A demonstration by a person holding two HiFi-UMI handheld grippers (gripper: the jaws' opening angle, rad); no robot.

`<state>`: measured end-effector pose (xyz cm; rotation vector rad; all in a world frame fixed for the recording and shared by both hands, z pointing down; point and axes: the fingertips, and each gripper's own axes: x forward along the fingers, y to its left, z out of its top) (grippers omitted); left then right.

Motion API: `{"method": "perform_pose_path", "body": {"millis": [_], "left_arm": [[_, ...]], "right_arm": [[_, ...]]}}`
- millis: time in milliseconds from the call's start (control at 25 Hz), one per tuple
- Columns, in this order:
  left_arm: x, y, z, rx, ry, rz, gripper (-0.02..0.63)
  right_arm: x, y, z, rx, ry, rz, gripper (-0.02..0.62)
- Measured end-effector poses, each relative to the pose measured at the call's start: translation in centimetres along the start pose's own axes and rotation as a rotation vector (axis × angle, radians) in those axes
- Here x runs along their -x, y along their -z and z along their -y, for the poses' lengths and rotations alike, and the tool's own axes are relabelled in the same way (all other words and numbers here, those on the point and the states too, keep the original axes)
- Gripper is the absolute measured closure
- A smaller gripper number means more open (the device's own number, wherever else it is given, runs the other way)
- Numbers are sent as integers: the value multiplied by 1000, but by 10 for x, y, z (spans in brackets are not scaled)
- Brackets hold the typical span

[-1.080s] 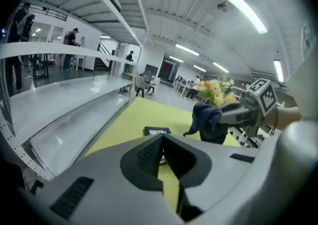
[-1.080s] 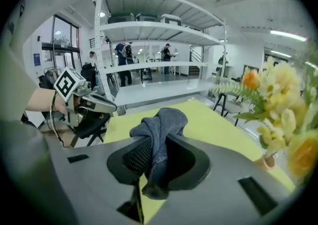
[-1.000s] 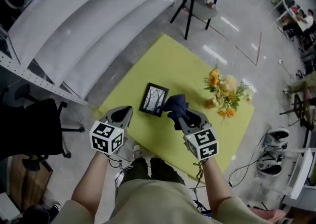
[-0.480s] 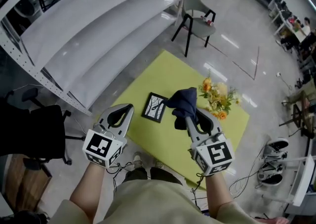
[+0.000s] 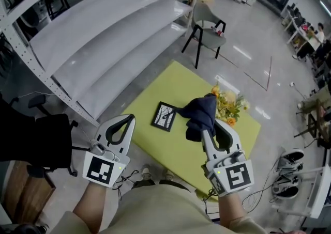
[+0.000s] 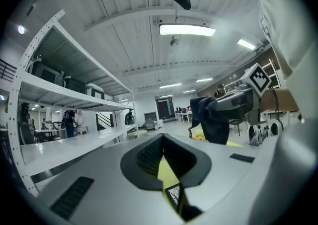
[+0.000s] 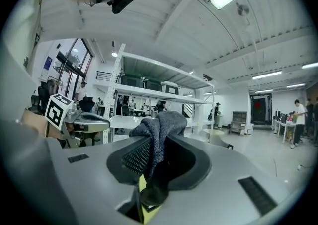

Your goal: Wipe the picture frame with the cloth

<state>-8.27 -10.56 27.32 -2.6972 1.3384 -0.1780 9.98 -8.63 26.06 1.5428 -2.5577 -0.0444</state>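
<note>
A small black picture frame [image 5: 165,116] with a branch drawing lies flat on the yellow-green table [image 5: 173,80]. My right gripper [image 5: 206,126] is shut on a dark blue cloth [image 5: 199,113], which bunches up over its tips and hangs above the table, right of the frame. In the right gripper view the cloth [image 7: 160,125] fills the space between the jaws of the right gripper [image 7: 153,144]. My left gripper [image 5: 129,118] hovers left of the frame, shut and holding nothing. Through the left gripper [image 6: 163,140] a corner of the frame [image 6: 174,196] shows below.
A bunch of orange and cream flowers [image 5: 228,105] sits on the table's right side. White shelving [image 5: 103,36] runs along the left. A dark-legged chair [image 5: 207,24] stands beyond the table, a black office chair [image 5: 28,135] at left, and shoes [image 5: 288,161] at right.
Both grippers have lifted up toward the camera and away from the table. The cloth rose with the right gripper and now sits right of the frame.
</note>
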Motion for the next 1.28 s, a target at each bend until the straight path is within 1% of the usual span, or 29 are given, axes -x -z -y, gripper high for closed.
{"method": "perform_pose_path", "body": {"millis": [240,440,640,920,1280], "left_arm": [[19,-6,8,-25,-4,-9,598],[28,7,18,-59,7,-44,598],[27,15,23,-49,19,-56,598],[22,15,21,-41,17,-53,598],[20,16,18,-36,13,-60,598]], "right_arm": [[6,0,-9,-20,-11,0,505],[6,15,-18,-48,-40,-32,505],[6,25,-25,-48,-57,-57,505],[3,25,-25,-34,-57,-78,505],[-2,25,-22,-30,-60,-65,505]]}}
